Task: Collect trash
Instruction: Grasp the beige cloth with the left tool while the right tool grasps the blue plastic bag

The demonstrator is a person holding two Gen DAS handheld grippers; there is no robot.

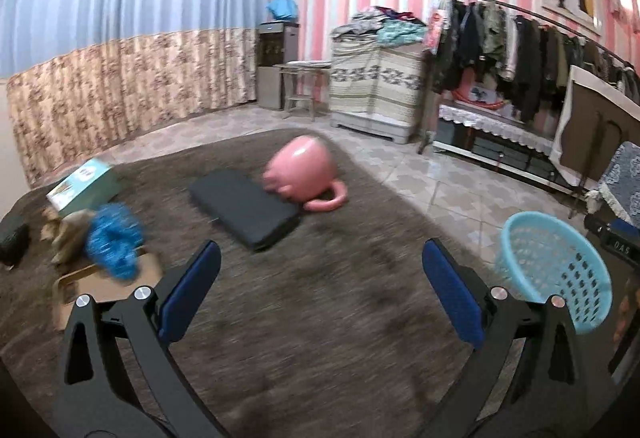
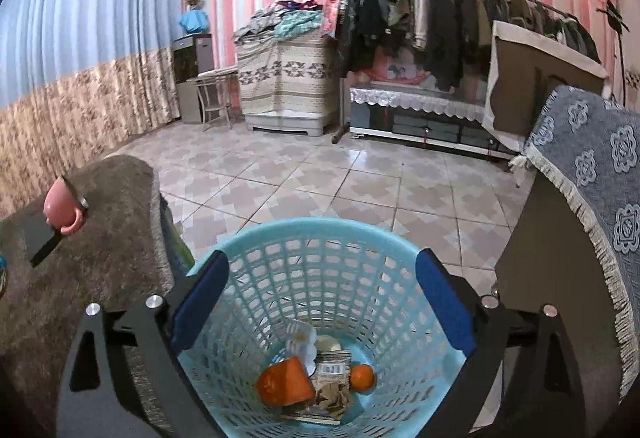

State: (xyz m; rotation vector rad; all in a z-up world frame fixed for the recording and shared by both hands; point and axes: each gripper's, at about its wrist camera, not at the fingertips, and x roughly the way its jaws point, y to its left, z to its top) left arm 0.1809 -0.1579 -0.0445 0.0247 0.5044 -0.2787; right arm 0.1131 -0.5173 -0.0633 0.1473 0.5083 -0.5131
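Left gripper [image 1: 322, 288] spread wide and empty over brown blanket [image 1: 320, 318], blue wrapper [image 1: 114, 240] and cardboard [image 1: 86, 288] lying left, well apart; risk of snagging pink mug [image 1: 302, 170]. Right gripper [image 2: 320, 302] gaping, nothing held, above blue basket [image 2: 320, 234] with orange scraps [image 2: 284, 382] inside; tipping possible if bumped.

Motion blur smears the blue crumpled wrapper [image 1: 114, 240], the pink mug [image 1: 301, 169] and the near brown rug [image 1: 320, 318] in the left wrist view. The dark object [image 1: 14, 244] at far left is cut by the edge. In the right wrist view, the basket's [image 2: 320, 238] crumpled scraps [image 2: 332, 394] are unidentifiable.
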